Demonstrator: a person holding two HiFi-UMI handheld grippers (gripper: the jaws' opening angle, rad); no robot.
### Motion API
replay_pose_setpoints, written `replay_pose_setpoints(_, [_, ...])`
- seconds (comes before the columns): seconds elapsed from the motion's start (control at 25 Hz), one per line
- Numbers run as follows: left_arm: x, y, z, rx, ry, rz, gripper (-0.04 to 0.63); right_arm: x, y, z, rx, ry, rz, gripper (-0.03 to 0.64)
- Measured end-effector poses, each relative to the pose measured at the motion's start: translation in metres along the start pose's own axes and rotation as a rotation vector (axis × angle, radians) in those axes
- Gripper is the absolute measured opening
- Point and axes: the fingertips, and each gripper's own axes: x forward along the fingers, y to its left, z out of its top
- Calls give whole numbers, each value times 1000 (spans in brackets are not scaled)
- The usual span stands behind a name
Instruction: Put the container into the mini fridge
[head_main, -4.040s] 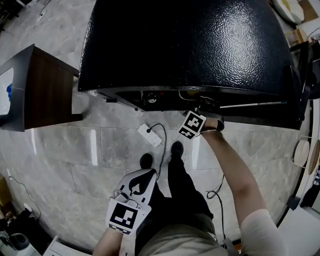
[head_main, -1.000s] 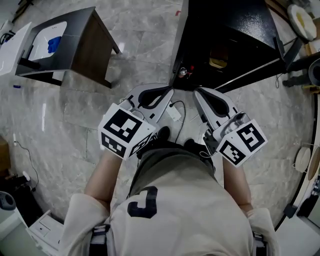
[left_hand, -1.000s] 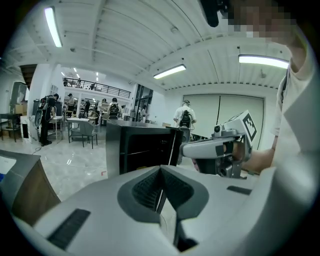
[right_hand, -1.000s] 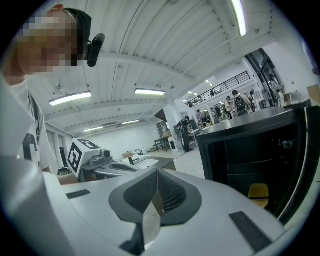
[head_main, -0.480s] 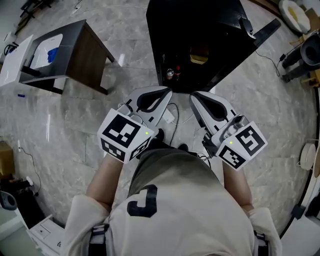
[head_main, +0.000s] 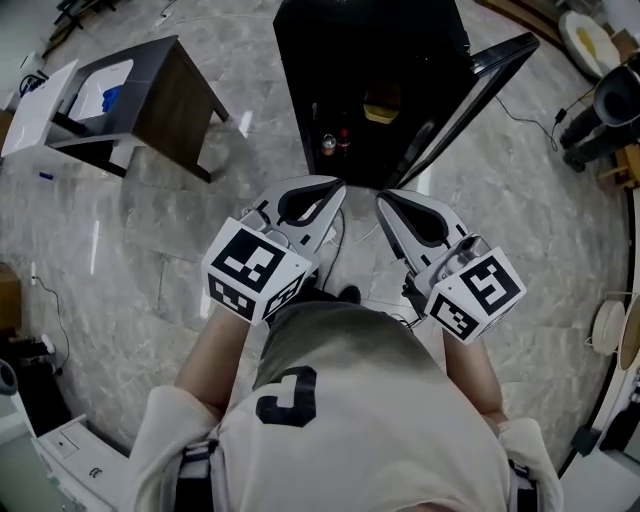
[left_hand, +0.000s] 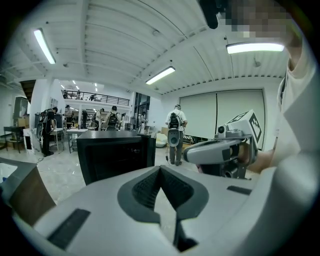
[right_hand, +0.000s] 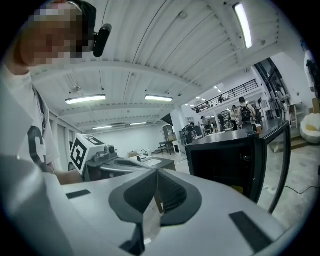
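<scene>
Got the left gripper (head_main: 338, 188) and right gripper (head_main: 384, 198) side by side out front, both clamped shut on nothing. Can see the yellowish container (head_main: 383, 109) sitting inside the mini fridge (head_main: 360, 40), near 2 small bottles (head_main: 335, 143). Looking at a fridge door (head_main: 470, 85) swung wide open on the right. Also spotting a dark side table (head_main: 180, 100) off to the left, well apart from the fridge.

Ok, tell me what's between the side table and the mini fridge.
Just bare marble floor between side table and mini fridge, per the head view.
</scene>
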Motion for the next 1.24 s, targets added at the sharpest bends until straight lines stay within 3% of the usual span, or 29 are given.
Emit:
replay_pose_setpoints(0.4, [-17,0,-5,4,7,10,57,4,14,-3,-10,9,1,31])
replay_pose_setpoints(0.8, [-40,29,-13,-16,-2,22,57,35,40,-7,-16,31,31,29])
replay_pose_setpoints(1.24, [-44,54,-28,-34,43,13,57,55,31,-12,2,34,-8,29])
